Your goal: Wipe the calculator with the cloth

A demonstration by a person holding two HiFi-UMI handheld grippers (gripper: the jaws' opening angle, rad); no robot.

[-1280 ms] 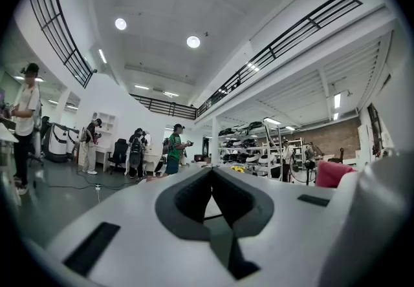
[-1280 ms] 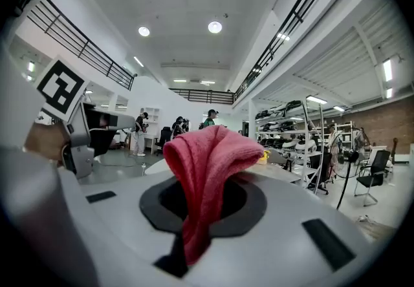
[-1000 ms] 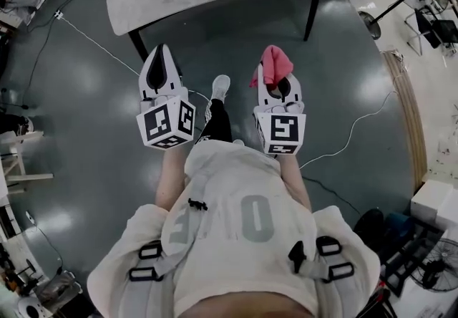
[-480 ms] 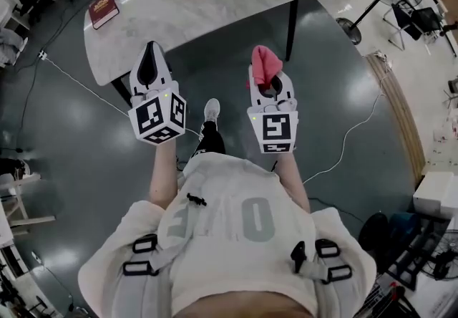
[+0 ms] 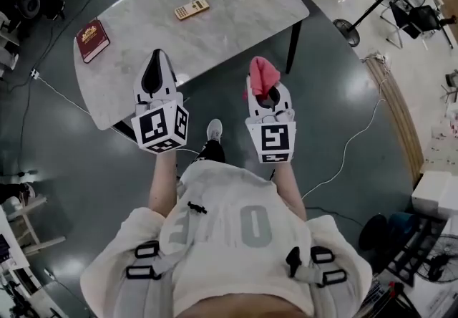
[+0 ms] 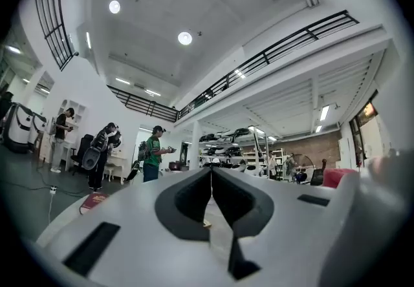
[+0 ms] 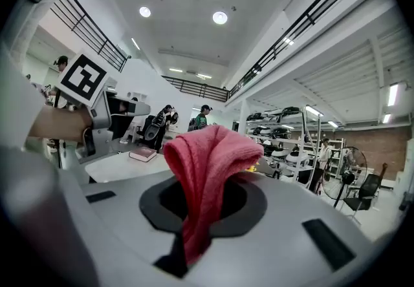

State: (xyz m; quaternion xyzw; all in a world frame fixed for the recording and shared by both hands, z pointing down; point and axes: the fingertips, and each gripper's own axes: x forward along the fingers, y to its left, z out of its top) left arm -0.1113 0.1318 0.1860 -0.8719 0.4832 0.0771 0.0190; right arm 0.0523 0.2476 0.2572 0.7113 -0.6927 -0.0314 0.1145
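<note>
Right gripper [image 5: 266, 89] clamps the soft, limp cloth [image 5: 262, 71], left gripper [image 5: 157, 66] is closed and empty; the light calculator [image 5: 192, 8] at eleven o'clock likely slides unless pinned.

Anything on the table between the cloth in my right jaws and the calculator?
No. In the head view, only bare tabletop lies between the cloth and the calculator.

Open workshop hall: mezzanine railing [image 6: 284, 46], stocked shelves [image 7: 284, 134], floor fan [image 5: 348, 31], trailing cable [image 5: 358, 130].
</note>
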